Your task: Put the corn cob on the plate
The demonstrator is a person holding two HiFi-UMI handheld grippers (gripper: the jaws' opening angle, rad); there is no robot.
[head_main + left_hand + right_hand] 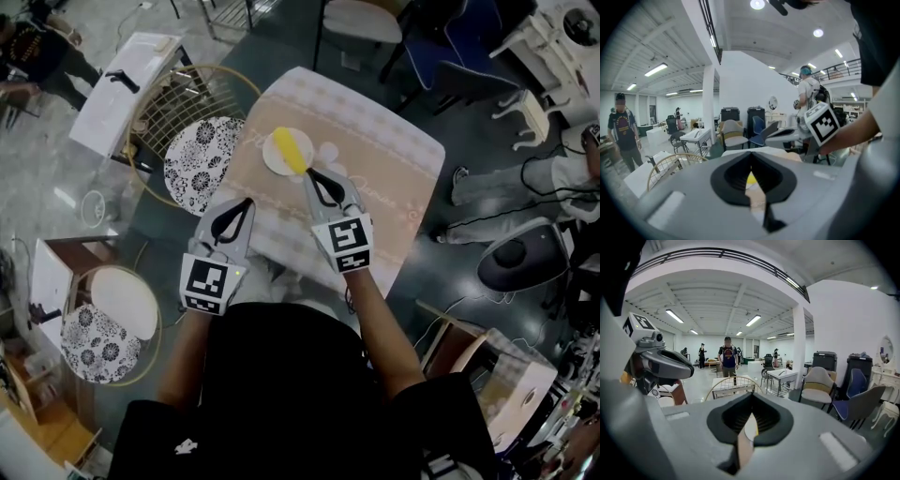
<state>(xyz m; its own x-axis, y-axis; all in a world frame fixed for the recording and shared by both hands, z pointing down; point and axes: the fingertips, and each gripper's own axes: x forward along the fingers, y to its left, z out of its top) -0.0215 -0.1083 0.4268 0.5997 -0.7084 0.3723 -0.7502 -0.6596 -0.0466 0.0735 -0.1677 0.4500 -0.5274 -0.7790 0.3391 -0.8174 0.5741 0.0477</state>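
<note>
A wide hall with a grey-green floor holds chairs, white side tables and people standing about. The square table wears a beige patterned cloth. At its left edge stands a gold wire chair with a black-and-white floral cushion. On the small round white plate lies the yellow corn cob. The right hand-held gripper, jaws together and empty, is just beside the cob's near end. The left hand-held gripper, likewise closed on nothing, is near the plate.
</note>
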